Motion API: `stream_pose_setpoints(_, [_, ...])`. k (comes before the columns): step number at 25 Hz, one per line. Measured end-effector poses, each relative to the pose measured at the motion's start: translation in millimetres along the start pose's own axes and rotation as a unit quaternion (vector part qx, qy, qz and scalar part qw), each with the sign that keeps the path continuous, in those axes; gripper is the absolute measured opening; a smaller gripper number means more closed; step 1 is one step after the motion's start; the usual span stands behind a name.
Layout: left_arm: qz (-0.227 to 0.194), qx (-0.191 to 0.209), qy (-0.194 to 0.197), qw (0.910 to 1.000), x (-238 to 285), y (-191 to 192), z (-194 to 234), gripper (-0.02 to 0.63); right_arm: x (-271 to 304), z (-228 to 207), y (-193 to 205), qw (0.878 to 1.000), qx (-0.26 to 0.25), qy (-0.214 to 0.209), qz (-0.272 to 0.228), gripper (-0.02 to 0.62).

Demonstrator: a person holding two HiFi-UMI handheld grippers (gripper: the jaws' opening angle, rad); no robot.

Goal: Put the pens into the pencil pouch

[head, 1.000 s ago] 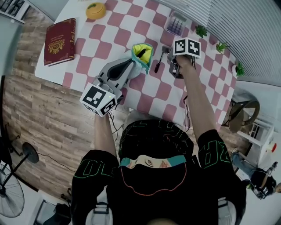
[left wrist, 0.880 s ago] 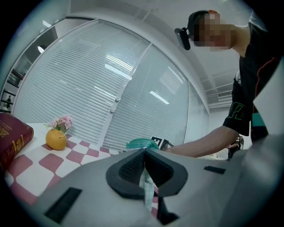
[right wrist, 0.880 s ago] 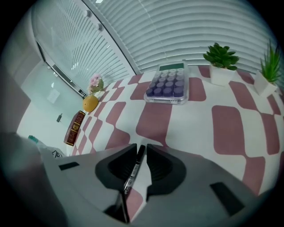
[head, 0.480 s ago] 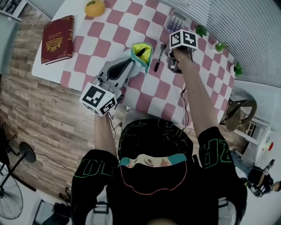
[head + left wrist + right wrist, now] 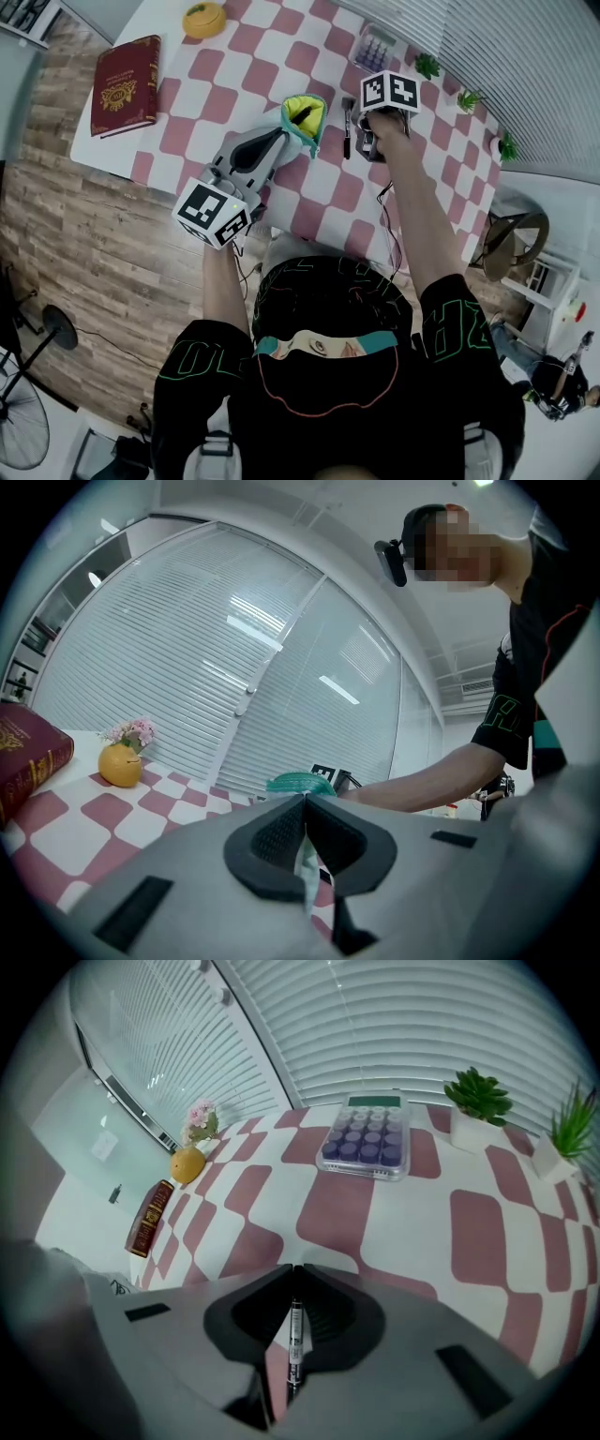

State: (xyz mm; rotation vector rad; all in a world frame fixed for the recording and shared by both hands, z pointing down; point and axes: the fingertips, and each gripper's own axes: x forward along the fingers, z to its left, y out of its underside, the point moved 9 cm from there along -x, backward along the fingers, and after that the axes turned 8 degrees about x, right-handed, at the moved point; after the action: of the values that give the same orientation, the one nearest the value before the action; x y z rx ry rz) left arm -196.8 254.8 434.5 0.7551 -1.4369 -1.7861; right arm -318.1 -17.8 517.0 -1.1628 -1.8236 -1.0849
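A teal pencil pouch with a yellow lining stands open on the checked table, and a dark pen sticks up inside it. My left gripper is shut on the pouch's near edge, and a strip of its fabric shows between the pads in the left gripper view. Just right of the pouch, my right gripper points steeply down. Its jaws have just been closing and now pinch a black pen that runs lengthwise between the pads.
A red book lies at the table's left end, with a yellow orange-shaped ornament behind it. A purple-keyed calculator and small potted plants stand along the far side by the blinds. The table's front edge runs close under both arms.
The black pen has swung from a slant to nearly straight under the right gripper, whose jaws have closed on it. The left gripper and pouch have stayed put.
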Motion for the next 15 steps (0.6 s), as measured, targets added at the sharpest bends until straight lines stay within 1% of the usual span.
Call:
stream_pose_setpoints(7, [0.003, 0.005, 0.010, 0.9999, 7, -1, -8, 0.002, -29, -7, 10, 0.997, -0.001, -0.040, -0.072, 0.037])
stream_pose_setpoints(15, [0.012, 0.016, 0.030, 0.9993, 23, -5, -23, 0.002, -74, -18, 18, 0.985, 0.007, -0.087, -0.149, 0.035])
